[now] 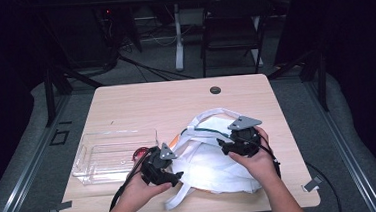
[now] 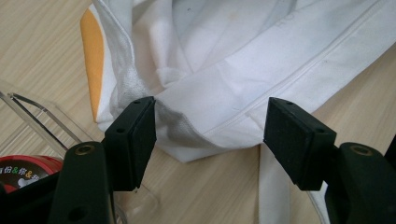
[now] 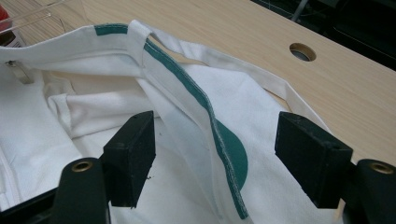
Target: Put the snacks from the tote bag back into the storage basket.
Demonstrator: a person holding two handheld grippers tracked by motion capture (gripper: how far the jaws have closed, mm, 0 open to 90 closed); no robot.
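- White cloth bag (image 1: 207,165): lay crumpled on the near right part of the wooden table (image 1: 175,99), between the two grippers, its mouth turned toward the far edge.
- Carried a green band (image 3: 187,81) along the rim and a rounded green patch (image 3: 233,151) below it, seen in the right gripper view; showed an orange patch (image 2: 92,60) at the edge nearest the clear tray in the left gripper view.
- Trailed one white strap (image 1: 177,197) toward the near table edge and looped another strap (image 1: 211,113) past the far side of the bag.
- Left gripper (image 2: 210,135): held in the left hand (image 1: 141,187) at the bag's left edge, jaws standing wide apart, a folded corner of white cloth lying between them; left pad just at the cloth, right pad clear of it, nothing pinched.
- Right gripper (image 3: 215,156): held in the right hand (image 1: 255,164) over the bag's far right part, jaws likewise spread wide, the green-edged rim rising between them with a gap to each pad, nothing clamped.
- Clear plastic tray (image 1: 114,153): sat on the table just left of the bag, beside the left gripper.
- Red-lidded tub (image 1: 140,153): lay at the tray's right end, close to the left gripper; printed lettering on the lid too small to read.
- Round cable hole (image 1: 215,90): sat in the tabletop near the far edge, well apart from the bag.
- Black folding chair (image 1: 233,25): stood on the floor beyond the table, next to a white table leg (image 1: 177,36).
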